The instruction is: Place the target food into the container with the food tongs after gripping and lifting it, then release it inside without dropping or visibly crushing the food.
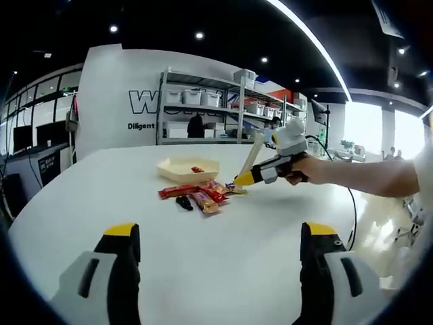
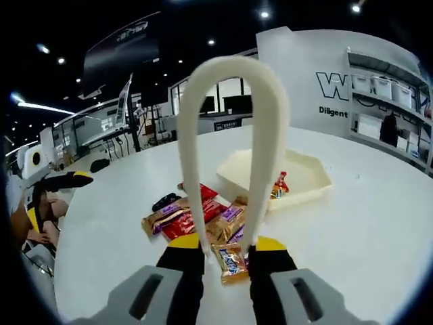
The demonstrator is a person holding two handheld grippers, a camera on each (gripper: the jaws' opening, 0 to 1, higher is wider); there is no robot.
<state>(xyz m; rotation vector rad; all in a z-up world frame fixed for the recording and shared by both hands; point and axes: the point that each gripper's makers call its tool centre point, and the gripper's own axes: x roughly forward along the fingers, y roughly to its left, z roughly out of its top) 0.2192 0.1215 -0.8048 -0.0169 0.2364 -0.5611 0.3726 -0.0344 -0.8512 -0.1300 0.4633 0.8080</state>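
Note:
My right gripper (image 2: 226, 245) is shut on cream food tongs (image 2: 230, 66); their two arms pass between its yellow-tipped jaws and the bend rises up the view. Just below the jaws lies a gold packet (image 2: 230, 261), at the near edge of a heap of wrapped snacks (image 2: 193, 220). Beyond it sits a cream tray (image 2: 311, 172) holding a red wrapped sweet (image 2: 281, 183). In the left gripper view, my right gripper (image 1: 270, 167) hovers with the tongs (image 1: 255, 150) over the snacks (image 1: 203, 193), in front of the tray (image 1: 172, 174). My left gripper (image 1: 220, 230) is open, low over the table.
A small black object (image 1: 184, 202) lies left of the snack heap. The round white table (image 1: 223, 264) has bare room around the heap. A person's arm (image 1: 365, 177) reaches in from the right. Shelving with bins (image 1: 223, 108) stands behind the table.

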